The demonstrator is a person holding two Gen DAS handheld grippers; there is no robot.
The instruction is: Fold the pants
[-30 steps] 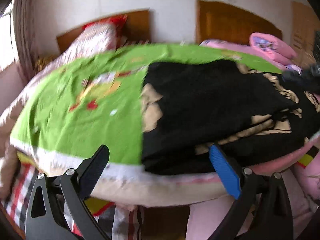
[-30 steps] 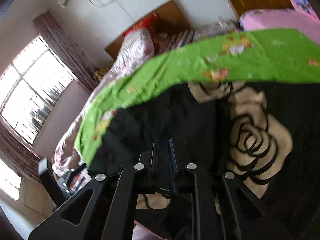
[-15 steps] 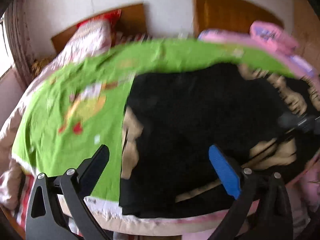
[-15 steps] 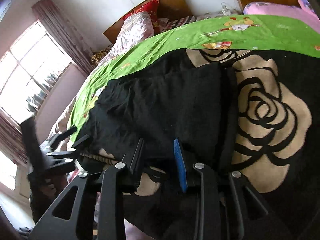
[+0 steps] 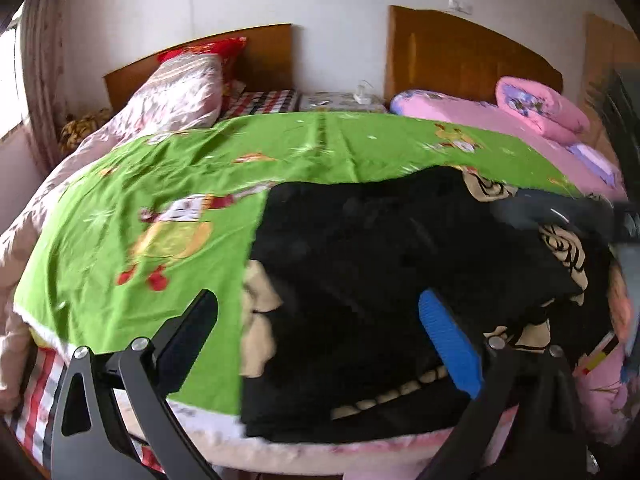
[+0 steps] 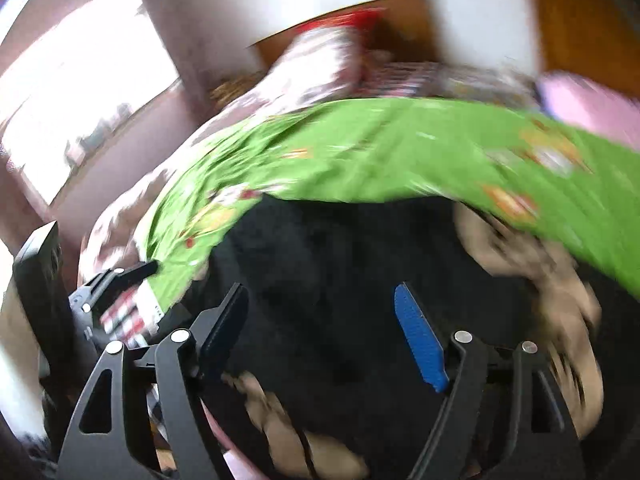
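Pants: black fabric pants (image 5: 384,264), folded, are laid on a black blanket with beige roses (image 5: 560,248) over a bright green cartoon-print bedsheet (image 5: 160,208) on the bed.
Left tool (image 5: 320,328): spread wide above the pants' near edge; nothing is pinched.
Right tool (image 6: 320,332): just opened, jaws apart over the pants; nothing is gripped; view blurred.

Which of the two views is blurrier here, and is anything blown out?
Right wrist view: heavy motion smear across the green sheet and the rose-print blanket; the window is blown out white. Left wrist view: mostly sharp, fisheye-bent, though the right tool crossing the black pants is a streak.
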